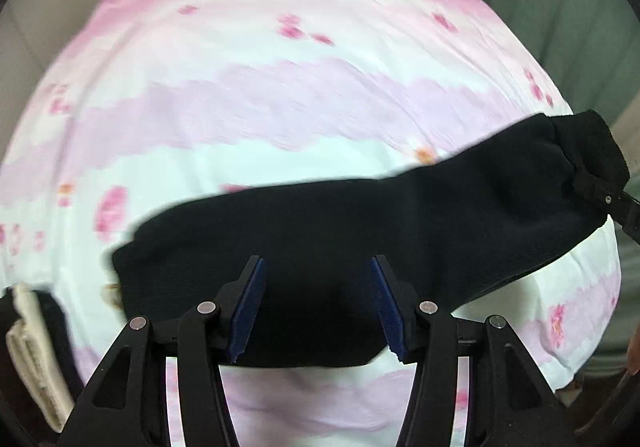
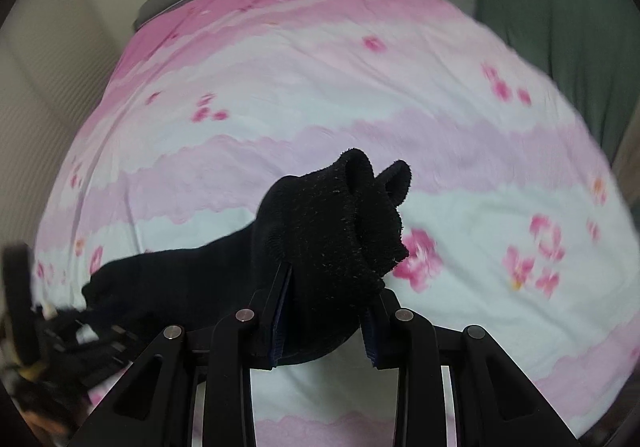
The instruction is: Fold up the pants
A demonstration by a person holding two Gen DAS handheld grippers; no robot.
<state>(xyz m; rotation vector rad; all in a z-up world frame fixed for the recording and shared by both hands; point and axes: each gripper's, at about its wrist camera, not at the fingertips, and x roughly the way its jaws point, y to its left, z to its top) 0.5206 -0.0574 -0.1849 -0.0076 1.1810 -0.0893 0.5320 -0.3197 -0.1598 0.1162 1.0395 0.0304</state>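
The black pants (image 1: 360,231) hang across the lower middle of the frame, just above the pink flowered bed (image 1: 280,107). The right tongs (image 2: 326,323) are clamped on a bunched cuffed end. The left tongs (image 1: 318,303) stand apart, with cloth between their pads but not gripped. The fold would likely go best if that end were gripped and both ends kept level. The bed offers broad open room ahead; its right edge lies near the green curtain (image 2: 560,27).
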